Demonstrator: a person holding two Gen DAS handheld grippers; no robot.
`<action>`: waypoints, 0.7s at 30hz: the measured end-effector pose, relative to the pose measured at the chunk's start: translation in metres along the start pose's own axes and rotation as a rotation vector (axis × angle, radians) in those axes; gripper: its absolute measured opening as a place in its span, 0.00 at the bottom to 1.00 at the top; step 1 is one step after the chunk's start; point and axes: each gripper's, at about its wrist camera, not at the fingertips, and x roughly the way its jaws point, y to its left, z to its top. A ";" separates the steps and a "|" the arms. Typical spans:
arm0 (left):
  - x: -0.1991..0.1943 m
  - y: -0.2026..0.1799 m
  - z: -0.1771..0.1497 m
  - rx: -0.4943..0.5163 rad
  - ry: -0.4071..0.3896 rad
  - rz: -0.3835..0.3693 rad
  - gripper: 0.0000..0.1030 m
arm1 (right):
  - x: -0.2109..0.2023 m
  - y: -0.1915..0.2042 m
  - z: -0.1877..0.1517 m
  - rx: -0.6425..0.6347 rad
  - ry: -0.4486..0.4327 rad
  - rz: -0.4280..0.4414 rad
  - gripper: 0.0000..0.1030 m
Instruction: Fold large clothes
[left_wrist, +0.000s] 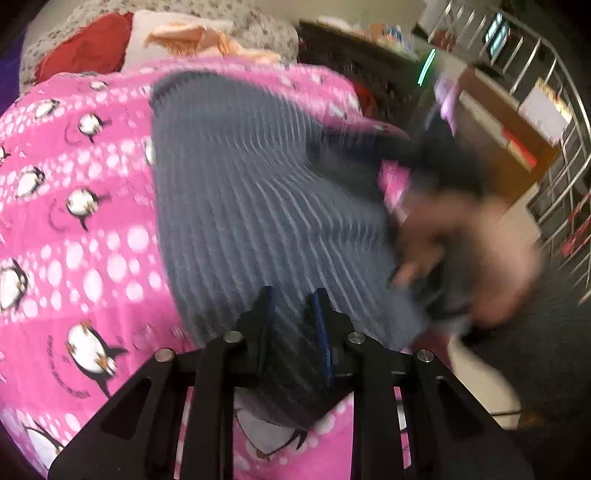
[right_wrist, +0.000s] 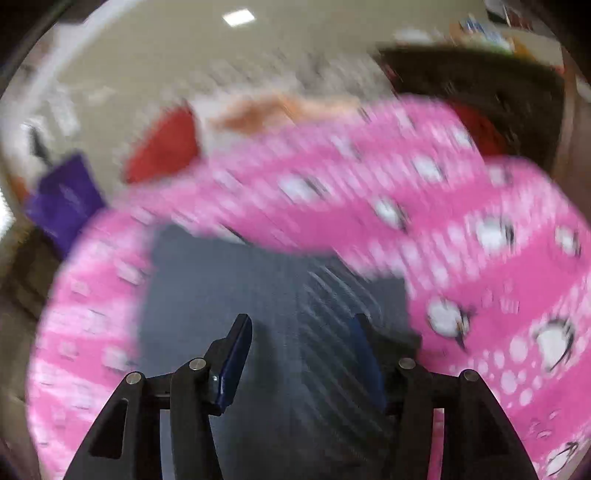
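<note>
Heavily motion-blurred, both views; the right tool is seen from the left camera only as a dark smear under a blurred hand (left_wrist: 476, 254). The left tool (left_wrist: 293, 299) is clenched on a fold of the grey striped garment (left_wrist: 258, 184), fabric pinched between the pads. The right tool (right_wrist: 303, 332) is held released, jaws wide, low over the same garment. The garment is spread on a pink penguin blanket (left_wrist: 74, 221), directly ahead of both tools.

One grey striped garment (left_wrist: 258, 192); one pink blanket (left_wrist: 74, 221).
</note>
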 end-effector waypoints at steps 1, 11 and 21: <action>-0.005 0.002 0.010 -0.009 -0.032 0.008 0.18 | 0.014 -0.007 -0.008 -0.017 0.021 -0.003 0.52; 0.099 0.052 0.153 -0.197 -0.011 0.166 0.18 | 0.018 -0.026 -0.015 0.021 -0.003 0.073 0.55; 0.140 0.081 0.157 -0.213 0.041 0.181 0.14 | 0.025 -0.036 -0.013 0.055 0.014 0.099 0.63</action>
